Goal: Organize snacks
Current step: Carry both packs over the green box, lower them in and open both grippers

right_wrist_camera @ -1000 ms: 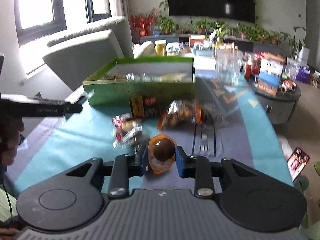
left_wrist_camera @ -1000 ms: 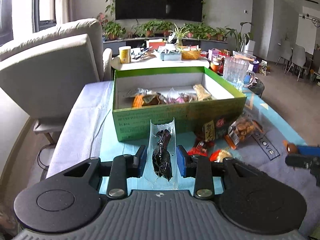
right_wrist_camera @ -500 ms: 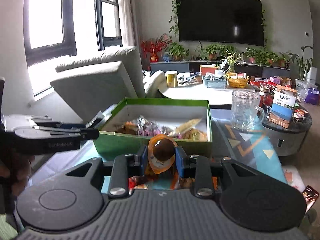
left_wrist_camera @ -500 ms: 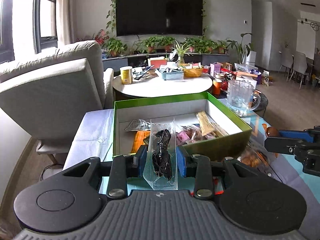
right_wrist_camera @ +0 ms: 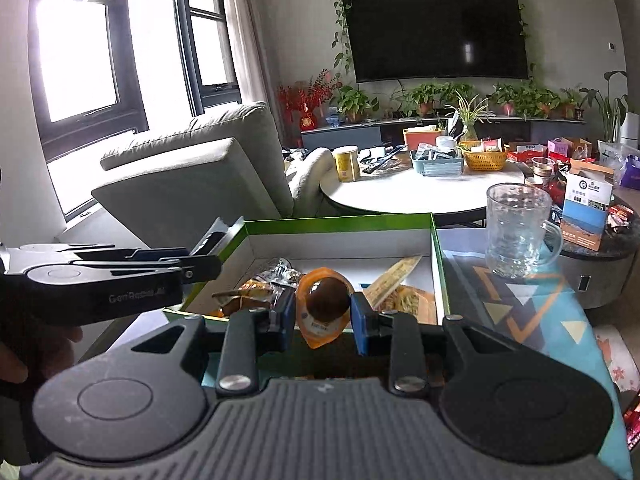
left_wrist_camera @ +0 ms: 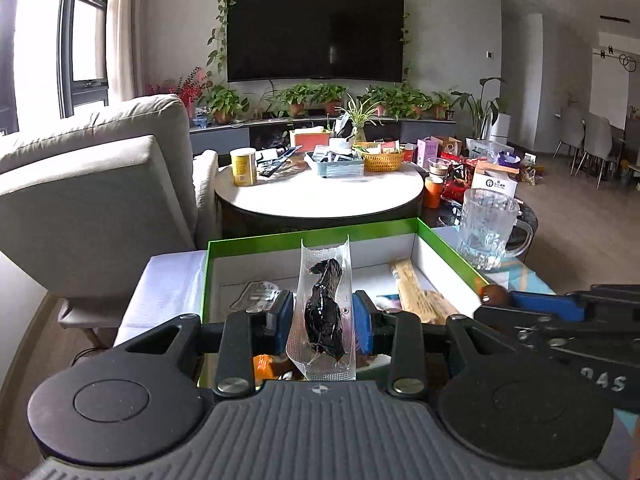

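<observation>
Snacks sit in both claws, held up over the near edge of the green box (left_wrist_camera: 316,231). The left gripper (left_wrist_camera: 323,316) is squeezed shut on a clear packet (left_wrist_camera: 325,308) with a dark, shiny snack inside; the packet is long and thin, stands almost straight up between the blue pads (left_wrist_camera: 285,314), and its open-looking top leans a little away toward the far wall of the box. The right gripper (right_wrist_camera: 323,312) is squeezed tight on an orange pouch (right_wrist_camera: 322,307) with a round brown thing in it; the pouch stands up too, with its pointy end down and its round end up. Both snacks are in the air, not lying in the box. Inside the box lie more snacks: a silver packet (left_wrist_camera: 260,292) on the left, a long tan stick packet (left_wrist_camera: 412,292) on the right that points toward the far right corner, and some crinkly wrapped ones (right_wrist_camera: 260,288) in the middle. In the right wrist view the left claw pokes in from the left, over the box's left wall. A glass mug (right_wrist_camera: 516,232) stands just beside the right wall of the box on the blue patterned cloth (right_wrist_camera: 560,304). Behind the box are a round white table (left_wrist_camera: 320,196) full of small things, a grey sofa (left_wrist_camera: 92,184) and a big black TV (left_wrist_camera: 316,32)
</observation>
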{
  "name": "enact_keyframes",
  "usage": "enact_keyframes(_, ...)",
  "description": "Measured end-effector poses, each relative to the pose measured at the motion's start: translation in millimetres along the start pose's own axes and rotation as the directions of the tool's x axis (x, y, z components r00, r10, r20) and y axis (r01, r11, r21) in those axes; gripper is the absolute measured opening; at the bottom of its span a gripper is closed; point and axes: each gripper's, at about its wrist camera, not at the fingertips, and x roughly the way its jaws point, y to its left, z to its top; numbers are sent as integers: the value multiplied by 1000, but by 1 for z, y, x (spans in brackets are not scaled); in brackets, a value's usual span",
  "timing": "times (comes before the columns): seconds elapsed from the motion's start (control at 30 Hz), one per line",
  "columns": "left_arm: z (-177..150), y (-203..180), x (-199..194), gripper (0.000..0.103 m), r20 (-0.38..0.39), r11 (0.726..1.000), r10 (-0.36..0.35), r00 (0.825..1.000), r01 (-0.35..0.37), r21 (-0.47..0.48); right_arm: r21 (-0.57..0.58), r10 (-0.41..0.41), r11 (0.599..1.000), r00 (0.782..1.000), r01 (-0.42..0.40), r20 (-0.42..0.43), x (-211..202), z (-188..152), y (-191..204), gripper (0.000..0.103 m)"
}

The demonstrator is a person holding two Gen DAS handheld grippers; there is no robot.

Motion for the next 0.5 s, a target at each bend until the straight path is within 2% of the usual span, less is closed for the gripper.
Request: enact_keyframes(0.5,18,4,46,31,-24,1000,9,1000,-9,7,37,-22,999,999,22,-26,48,19,-14,20)
